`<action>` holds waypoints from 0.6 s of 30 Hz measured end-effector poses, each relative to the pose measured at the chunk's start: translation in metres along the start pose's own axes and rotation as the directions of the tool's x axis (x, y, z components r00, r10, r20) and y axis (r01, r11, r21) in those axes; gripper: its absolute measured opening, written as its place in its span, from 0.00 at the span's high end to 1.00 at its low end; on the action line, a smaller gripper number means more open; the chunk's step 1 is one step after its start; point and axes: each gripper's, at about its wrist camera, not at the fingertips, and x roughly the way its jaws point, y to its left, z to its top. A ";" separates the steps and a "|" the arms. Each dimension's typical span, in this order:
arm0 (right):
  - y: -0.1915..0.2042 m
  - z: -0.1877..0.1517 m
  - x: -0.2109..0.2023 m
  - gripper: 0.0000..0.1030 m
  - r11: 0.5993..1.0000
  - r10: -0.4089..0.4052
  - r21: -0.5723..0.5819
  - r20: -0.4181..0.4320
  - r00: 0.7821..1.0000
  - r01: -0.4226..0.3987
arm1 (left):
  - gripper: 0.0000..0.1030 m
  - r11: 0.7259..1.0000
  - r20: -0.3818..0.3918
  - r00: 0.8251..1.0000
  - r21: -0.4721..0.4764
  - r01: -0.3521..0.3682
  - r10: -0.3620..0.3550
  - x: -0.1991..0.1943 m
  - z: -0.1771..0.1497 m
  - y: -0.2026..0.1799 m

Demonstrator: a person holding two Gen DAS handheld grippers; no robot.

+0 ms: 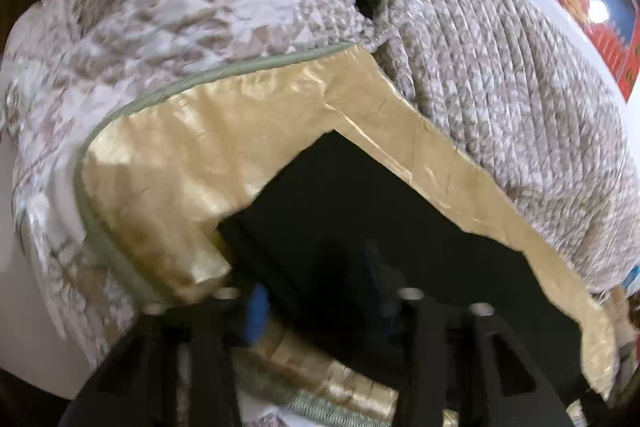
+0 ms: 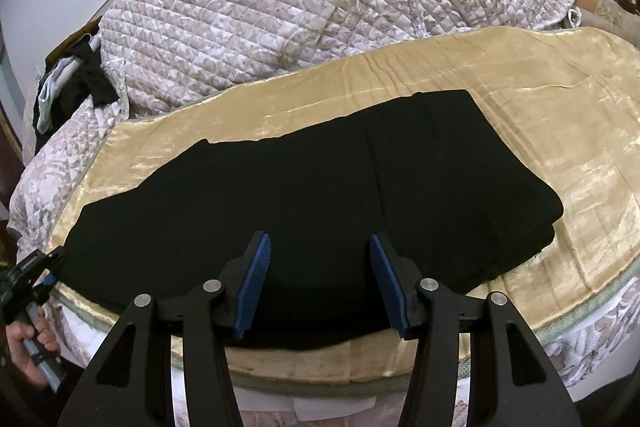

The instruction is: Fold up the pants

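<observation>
Right gripper [image 2: 320,283] gapes over pants' [image 2: 304,187] near edge.

Both wrist views face bed; share black pants [image 2: 312,195], left closer.

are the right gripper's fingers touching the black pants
Cannot tell. In the right wrist view the right gripper is wide open with the black pants showing between its blue pads, but no contact or gap is plain.
</observation>
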 end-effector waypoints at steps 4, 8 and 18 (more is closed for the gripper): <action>0.000 0.000 -0.002 0.49 1.000 0.006 0.003 0.003 1.000 -0.006 | 0.94 0.999 -0.021 1.000 0.041 0.003 -0.003 0.000 0.007 -0.016; -0.003 0.000 -0.005 0.49 1.000 0.008 0.013 0.013 1.000 -0.008 | 0.94 0.983 -0.010 0.996 0.156 0.094 -0.093 -0.019 0.015 -0.059; -0.021 -0.001 -0.017 0.49 0.997 0.007 0.074 0.037 0.999 -0.009 | 0.94 0.783 -0.180 0.908 0.460 0.418 -0.378 -0.035 -0.039 -0.231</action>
